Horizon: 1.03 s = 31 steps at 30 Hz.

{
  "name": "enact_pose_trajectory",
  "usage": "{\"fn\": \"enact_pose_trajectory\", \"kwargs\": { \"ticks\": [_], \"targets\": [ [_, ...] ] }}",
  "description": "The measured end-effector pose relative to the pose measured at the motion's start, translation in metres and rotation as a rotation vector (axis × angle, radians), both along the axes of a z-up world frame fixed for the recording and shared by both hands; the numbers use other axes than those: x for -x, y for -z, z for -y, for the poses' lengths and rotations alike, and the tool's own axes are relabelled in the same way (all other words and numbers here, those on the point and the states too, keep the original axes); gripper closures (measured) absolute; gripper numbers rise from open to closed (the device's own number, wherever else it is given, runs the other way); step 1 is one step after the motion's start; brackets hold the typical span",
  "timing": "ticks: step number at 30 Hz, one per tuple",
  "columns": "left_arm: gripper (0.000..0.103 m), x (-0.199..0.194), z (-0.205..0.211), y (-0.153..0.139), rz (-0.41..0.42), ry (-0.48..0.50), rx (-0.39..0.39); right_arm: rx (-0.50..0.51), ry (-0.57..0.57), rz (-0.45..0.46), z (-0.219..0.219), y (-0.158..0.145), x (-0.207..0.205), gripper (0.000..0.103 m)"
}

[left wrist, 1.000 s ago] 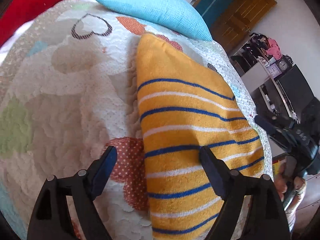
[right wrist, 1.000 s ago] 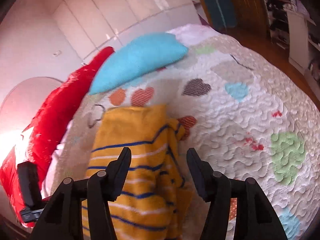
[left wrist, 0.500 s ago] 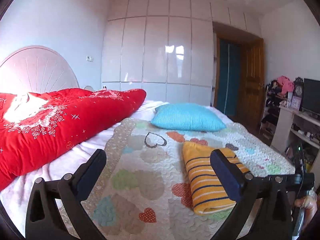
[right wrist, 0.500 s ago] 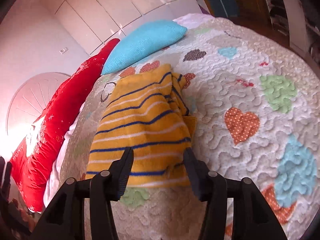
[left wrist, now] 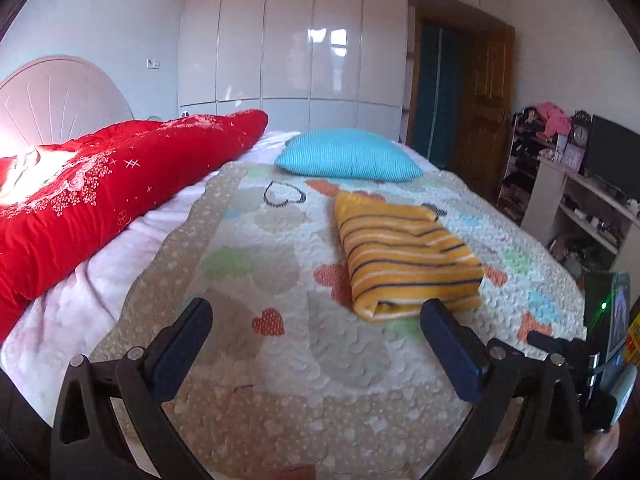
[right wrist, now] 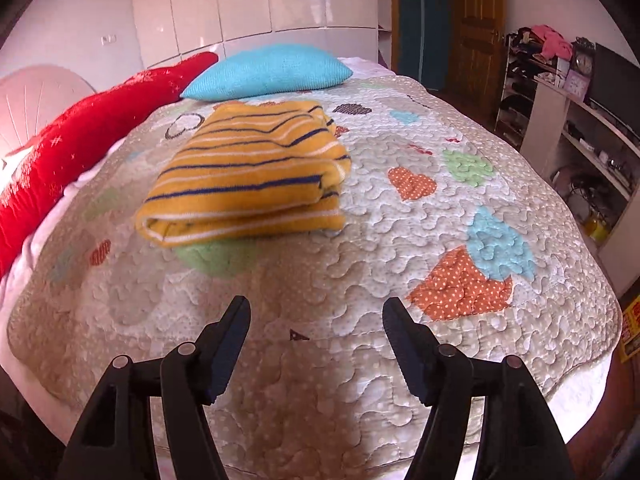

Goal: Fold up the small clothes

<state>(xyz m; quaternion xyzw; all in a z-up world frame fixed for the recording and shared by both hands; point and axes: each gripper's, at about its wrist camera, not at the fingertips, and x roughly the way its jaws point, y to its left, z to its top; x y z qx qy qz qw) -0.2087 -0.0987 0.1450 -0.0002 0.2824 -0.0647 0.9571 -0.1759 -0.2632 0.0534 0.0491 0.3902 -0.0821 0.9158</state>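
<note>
**Q:** Lying where, exactly, is the garment?

**R:** Lying folded on the quilted bedspread (left wrist: 280,364) is a yellow striped garment (left wrist: 404,256), with thin dark blue and white stripes. It forms a thick rectangle several layers deep, and its rounded folded edge faces both cameras. In the right wrist view the yellow striped garment (right wrist: 248,172) sits left of centre, partly covering a green heart on the bedspread (right wrist: 400,240).

**Q:** Are the grippers touching it?

**R:** No. The left gripper (left wrist: 316,340) hangs over bare bedspread, with its jaws spread wide and nothing between them; its right finger overlaps the garment's near corner in the picture only. The right gripper (right wrist: 316,336) also has its jaws apart and empty, near the foot of the bed and well short of the garment.

**Q:** What else is around?

**R:** A turquoise pillow (left wrist: 348,154) rests beyond the garment, close to its far edge (whether they touch is unclear). A red duvet (left wrist: 100,192) is bunched along the left side of the bed, beside a pale rounded headboard (left wrist: 60,96). Glossy white wardrobe doors (left wrist: 292,40) fill the far wall, next to a wooden door (left wrist: 486,108). Shelves (left wrist: 580,208) stand on the right.
</note>
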Motion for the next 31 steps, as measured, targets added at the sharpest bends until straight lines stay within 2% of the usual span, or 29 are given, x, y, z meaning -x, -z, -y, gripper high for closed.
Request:
{"fn": "enact_pose_trajectory", "kwargs": {
  "ticks": [2, 9, 16, 31],
  "targets": [
    [0.0, -0.001, 0.006, 0.015, -0.033, 0.006, -0.037, 0.04, 0.0, -0.012, -0.007, 0.005, -0.002, 0.03],
    [0.0, -0.009, 0.015, 0.048, -0.127, 0.037, -0.064, 0.077, 0.016, -0.039, -0.009, 0.018, -0.008, 0.03],
    [0.0, -0.016, 0.014, 0.06, -0.186, 0.052, -0.012, 0.105, 0.029, -0.041, -0.01, 0.019, -0.009, 0.029],
    [0.0, -0.023, 0.008, 0.067, -0.227, 0.045, -0.007, 0.1, -0.008, -0.053, -0.02, 0.021, -0.012, 0.028]
  ]
}}
